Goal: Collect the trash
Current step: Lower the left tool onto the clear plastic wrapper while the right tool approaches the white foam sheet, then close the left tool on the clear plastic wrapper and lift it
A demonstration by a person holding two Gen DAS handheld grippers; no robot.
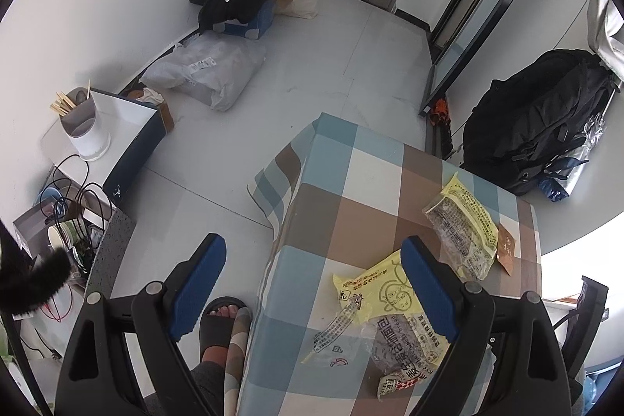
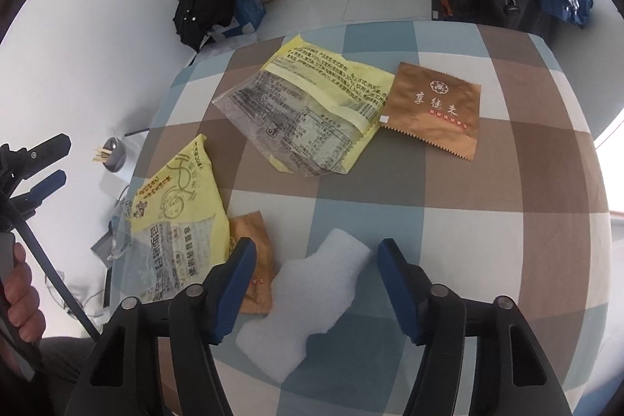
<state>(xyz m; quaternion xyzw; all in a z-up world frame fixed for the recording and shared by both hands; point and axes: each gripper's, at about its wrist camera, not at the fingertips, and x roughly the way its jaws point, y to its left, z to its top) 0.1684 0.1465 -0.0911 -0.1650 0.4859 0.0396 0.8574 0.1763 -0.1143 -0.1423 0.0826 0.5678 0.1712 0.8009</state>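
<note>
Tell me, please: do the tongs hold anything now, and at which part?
Nothing is held. The right tongs stand open around the white tissue without pressing it. The left tongs are open and empty.

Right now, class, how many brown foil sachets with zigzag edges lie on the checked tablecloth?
2. One brown foil sachet lies flat at the far side, beside a yellow wrapper; the other sits near the right gripper, partly under another yellow wrapper. More may be hidden.

a white crumpled tissue (image 2: 308, 303) lay flat nearest, just beside a small brown sachet (image 2: 253, 260); two yellow-and-clear wrappers (image 2: 179, 221) (image 2: 308, 115) and a larger brown sachet (image 2: 436, 108) lay farther off.
</note>
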